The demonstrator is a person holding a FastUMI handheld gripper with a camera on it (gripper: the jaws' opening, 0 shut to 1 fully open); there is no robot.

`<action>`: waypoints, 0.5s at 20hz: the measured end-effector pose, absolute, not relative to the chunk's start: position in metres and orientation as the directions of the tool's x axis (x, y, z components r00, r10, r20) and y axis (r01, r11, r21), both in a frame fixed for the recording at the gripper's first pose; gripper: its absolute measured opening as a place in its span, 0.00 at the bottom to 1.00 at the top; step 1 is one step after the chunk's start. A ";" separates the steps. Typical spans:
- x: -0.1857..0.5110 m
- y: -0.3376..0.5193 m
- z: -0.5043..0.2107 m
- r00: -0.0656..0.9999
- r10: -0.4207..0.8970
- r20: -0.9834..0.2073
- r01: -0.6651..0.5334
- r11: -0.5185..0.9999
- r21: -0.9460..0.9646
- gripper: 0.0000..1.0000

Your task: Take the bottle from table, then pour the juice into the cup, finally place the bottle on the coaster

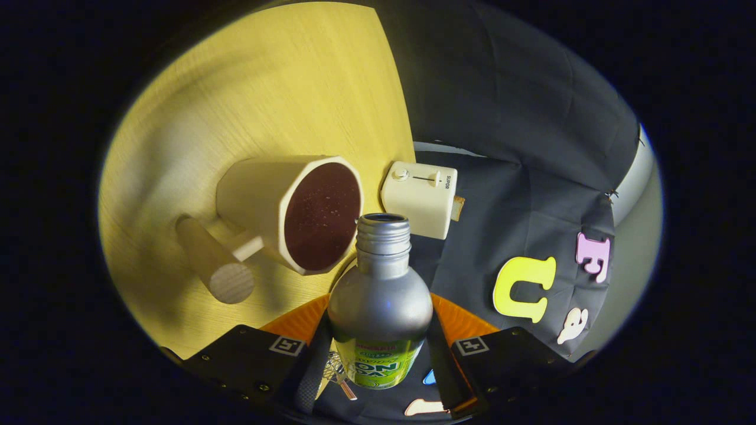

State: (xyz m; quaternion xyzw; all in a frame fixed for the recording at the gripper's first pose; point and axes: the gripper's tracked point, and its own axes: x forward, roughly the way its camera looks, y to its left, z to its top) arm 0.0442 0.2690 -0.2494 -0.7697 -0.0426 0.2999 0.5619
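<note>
The gripper (378, 354) sits at the bottom middle of the frame, its two fingers closed in against the sides of the bottle (380, 307) and pressing on its lower body, so the bottle is clamped between them. The bottle is silvery metal with a green label near the base, and it points away along the fingers. Its threaded neck is bare of any cap and the mouth is open, just right of and below the rim of the cup (295, 212).

The whole scene looks turned on its side. The wooden table (254, 88) fills the upper left of the frame, and the cup rests on it in the middle left, its wide opening facing toward the bottle's mouth. The cup is pale with angular sides and a round wooden handle (215, 268) sticking out toward the lower left. Its inside is dark reddish brown with small bright specks; I cannot tell whether that is juice or just the lining.

Just right of the cup, in the middle of the frame, stands a small cream-coloured box (420, 198) with a knob and a slider on its face. Behind it, across the right half, hangs the black cloth wall (508, 106).
</note>
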 end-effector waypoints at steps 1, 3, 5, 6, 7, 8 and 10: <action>0.045 0.268 -0.249 0.818 0.402 -0.412 -0.282 -0.344 -0.896 0.77; 0.047 0.262 -0.246 0.823 0.398 -0.406 -0.307 -0.290 -0.907 0.77; 0.048 0.256 -0.243 0.829 0.394 -0.398 -0.337 -0.215 -0.916 0.77; 0.048 0.253 -0.241 0.834 0.390 -0.391 -0.350 -0.175 -0.920 0.77; 0.050 0.251 -0.240 0.835 0.388 -0.390 -0.367 -0.137 -0.920 0.77; 0.051 0.250 -0.239 0.837 0.387 -0.387 -0.379 -0.099 -0.920 0.77; 0.049 0.242 -0.242 0.842 0.372 -0.390 -0.397 -0.061 -0.916 0.77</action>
